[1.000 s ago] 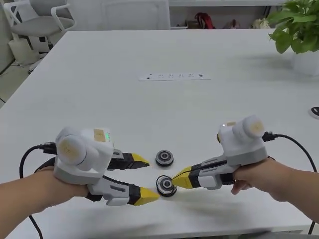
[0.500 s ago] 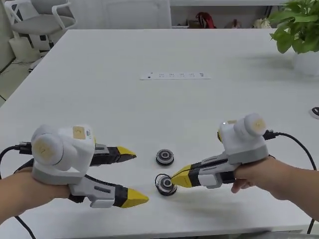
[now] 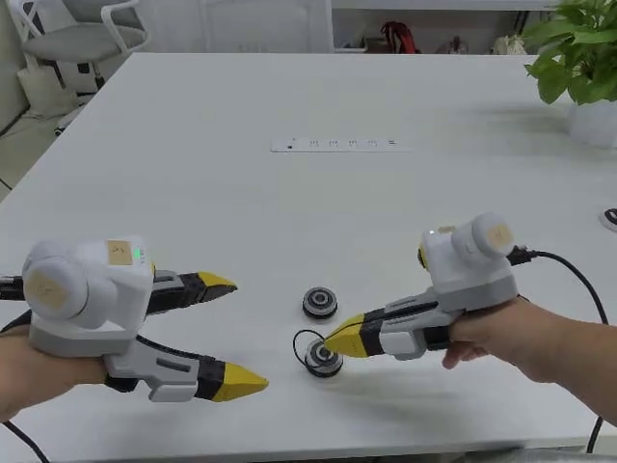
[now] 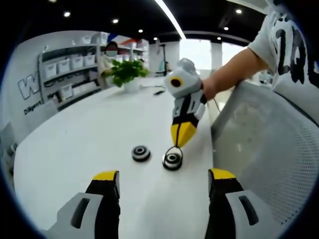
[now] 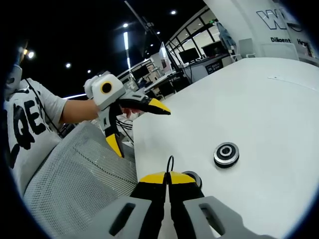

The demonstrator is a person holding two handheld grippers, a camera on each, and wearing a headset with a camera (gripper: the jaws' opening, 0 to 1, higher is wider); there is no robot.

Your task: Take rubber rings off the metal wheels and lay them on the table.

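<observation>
White tabletop (image 3: 193, 145) w/ power strip (image 3: 333, 146) far back, plant (image 3: 574, 48) at far right. Two metal wheels near front edge, just apart: far wheel (image 3: 319, 303) flat, dark-rimmed. Right hand-held gripper (image 3: 333, 340) clenched on thin black rubber ring (image 3: 301, 340) – tips just above near wheel (image 3: 323, 361), ring a loose loop btwn tips and that wheel. Left hand-held gripper (image 3: 241, 334) released – jaws wide apart, holding nothing, well left of both wheels.
</observation>
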